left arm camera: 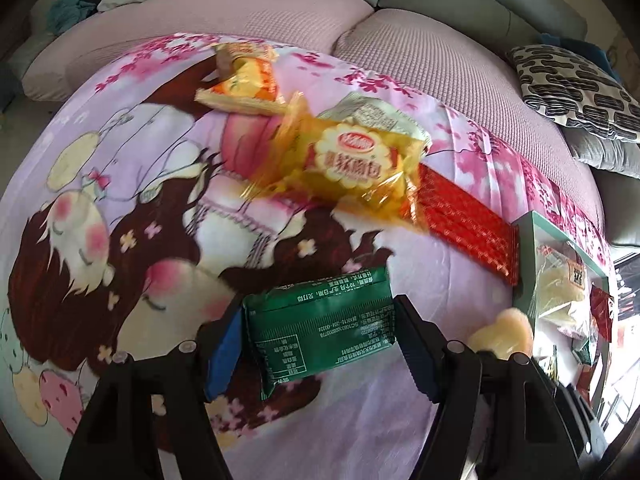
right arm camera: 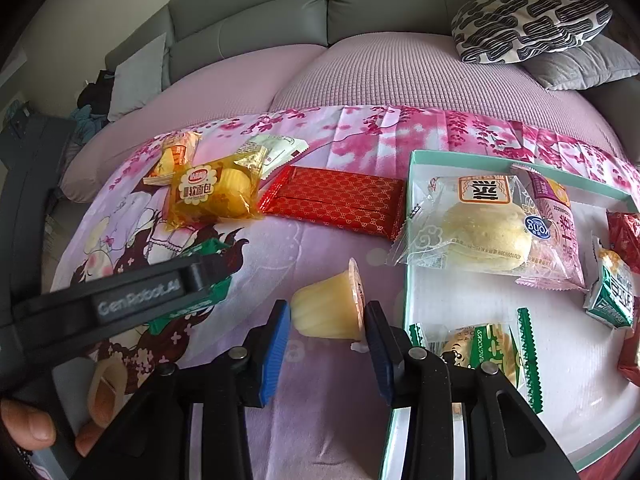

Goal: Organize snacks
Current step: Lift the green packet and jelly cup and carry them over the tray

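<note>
Low in the frame, the left tool (left arm camera: 320,340) brackets a green snack packet (left arm camera: 320,328), jaws apart, while the right tool (right arm camera: 326,330) straddles a jelly cup (right arm camera: 328,308), jaws open, beside the teal tray (right arm camera: 408,280).

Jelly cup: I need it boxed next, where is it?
The jelly cup lies on its side between the right hand-held gripper fingers, just left of the box.

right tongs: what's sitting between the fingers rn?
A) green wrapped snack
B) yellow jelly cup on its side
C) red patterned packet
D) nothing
B: in the right wrist view the yellow jelly cup lies tipped on its side between the open fingers of the right tongs; the red packet lies farther back on the cloth, and the green snack is between the left tongs.
</note>
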The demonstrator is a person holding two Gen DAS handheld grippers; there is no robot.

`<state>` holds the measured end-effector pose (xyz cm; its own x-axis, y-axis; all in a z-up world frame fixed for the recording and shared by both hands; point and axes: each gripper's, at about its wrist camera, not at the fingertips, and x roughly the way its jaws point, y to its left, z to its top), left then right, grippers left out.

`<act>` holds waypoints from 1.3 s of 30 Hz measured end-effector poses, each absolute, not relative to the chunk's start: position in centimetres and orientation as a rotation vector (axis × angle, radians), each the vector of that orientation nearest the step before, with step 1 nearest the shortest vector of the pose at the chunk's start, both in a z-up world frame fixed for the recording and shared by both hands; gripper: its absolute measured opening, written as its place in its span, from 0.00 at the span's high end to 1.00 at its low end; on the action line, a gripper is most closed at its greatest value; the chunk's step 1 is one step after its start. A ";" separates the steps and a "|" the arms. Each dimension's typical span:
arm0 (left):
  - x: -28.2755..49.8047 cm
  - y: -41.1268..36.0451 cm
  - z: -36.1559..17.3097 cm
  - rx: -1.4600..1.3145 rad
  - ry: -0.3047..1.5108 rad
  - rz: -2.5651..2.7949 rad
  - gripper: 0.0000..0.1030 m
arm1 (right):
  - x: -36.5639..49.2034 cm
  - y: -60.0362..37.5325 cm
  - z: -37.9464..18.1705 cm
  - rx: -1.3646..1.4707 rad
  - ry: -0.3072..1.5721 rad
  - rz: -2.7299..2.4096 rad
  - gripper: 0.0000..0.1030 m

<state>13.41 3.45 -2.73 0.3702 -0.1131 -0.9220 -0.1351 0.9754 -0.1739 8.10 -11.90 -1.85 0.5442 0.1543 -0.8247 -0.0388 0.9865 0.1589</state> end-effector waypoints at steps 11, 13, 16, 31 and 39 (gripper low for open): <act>12.4 5.1 -2.9 -0.259 1.196 0.044 0.29 | 9.4 -10.4 -3.0 0.033 1.001 0.089 0.57; 12.4 5.1 -3.0 -0.258 1.198 0.043 0.29 | 9.7 -10.2 -3.1 0.018 0.998 0.080 0.56; 12.4 5.2 -3.0 -0.266 1.200 0.041 0.29 | 9.8 -9.9 -3.3 -0.009 0.995 0.070 0.56; 12.3 5.4 -2.7 -0.275 1.187 0.046 0.29 | 9.5 -10.4 -2.6 0.012 0.969 0.062 0.59; 12.0 5.5 -1.4 -0.275 1.150 0.041 0.29 | 8.6 -10.8 -0.5 0.041 0.922 0.088 0.62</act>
